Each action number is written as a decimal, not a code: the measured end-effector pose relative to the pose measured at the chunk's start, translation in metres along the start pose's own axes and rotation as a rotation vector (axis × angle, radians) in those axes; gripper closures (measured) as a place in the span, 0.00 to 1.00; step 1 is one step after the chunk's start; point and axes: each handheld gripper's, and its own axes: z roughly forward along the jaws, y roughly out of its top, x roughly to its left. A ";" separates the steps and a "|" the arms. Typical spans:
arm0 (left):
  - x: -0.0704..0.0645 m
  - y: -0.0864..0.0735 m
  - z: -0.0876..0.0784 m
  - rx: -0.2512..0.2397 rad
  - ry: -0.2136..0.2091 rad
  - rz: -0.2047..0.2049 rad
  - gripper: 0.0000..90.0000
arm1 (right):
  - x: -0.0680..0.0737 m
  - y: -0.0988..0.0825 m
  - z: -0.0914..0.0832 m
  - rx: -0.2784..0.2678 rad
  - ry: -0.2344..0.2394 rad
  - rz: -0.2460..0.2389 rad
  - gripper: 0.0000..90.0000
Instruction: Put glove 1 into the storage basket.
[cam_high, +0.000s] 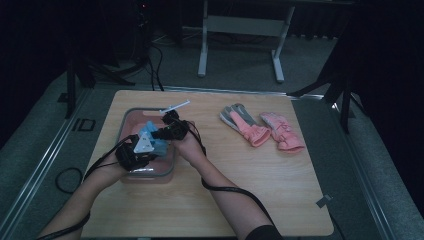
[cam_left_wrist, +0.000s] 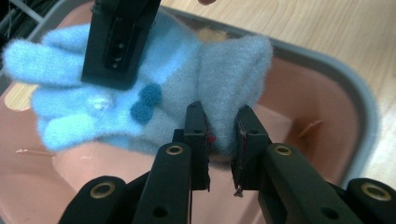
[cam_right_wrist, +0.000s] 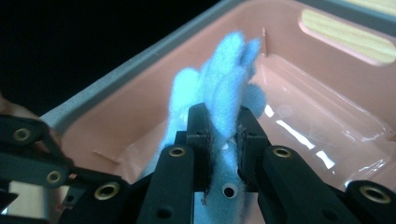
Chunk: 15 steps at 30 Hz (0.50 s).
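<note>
With both grippers (cam_left_wrist: 222, 140) (cam_right_wrist: 223, 135) clamped on the blue glove (cam_left_wrist: 154, 93), lower it level into the bin (cam_high: 131, 116), cuff and fingers together.

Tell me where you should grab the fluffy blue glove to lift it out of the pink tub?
Grab the blue glove at its two ends: the bunched grey-blue cuff from the near side and the finger end from above. It is limp, so both grippers pinching it spread it flat.

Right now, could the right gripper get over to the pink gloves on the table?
Probably not yet: the right gripper is clamped on the blue glove over the pink bin. The tabletop toward the pink gloves looks unobstructed once it lets go.
</note>
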 end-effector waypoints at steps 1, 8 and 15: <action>0.001 0.000 0.004 0.013 -0.002 -0.001 0.88 | -0.002 0.000 0.003 0.010 0.001 0.004 0.88; 0.012 0.000 0.020 0.034 -0.034 -0.044 0.88 | -0.011 0.000 0.015 0.042 -0.031 0.015 0.88; 0.011 0.003 0.027 0.039 -0.037 -0.042 0.88 | -0.010 0.001 0.015 0.091 -0.110 -0.009 0.86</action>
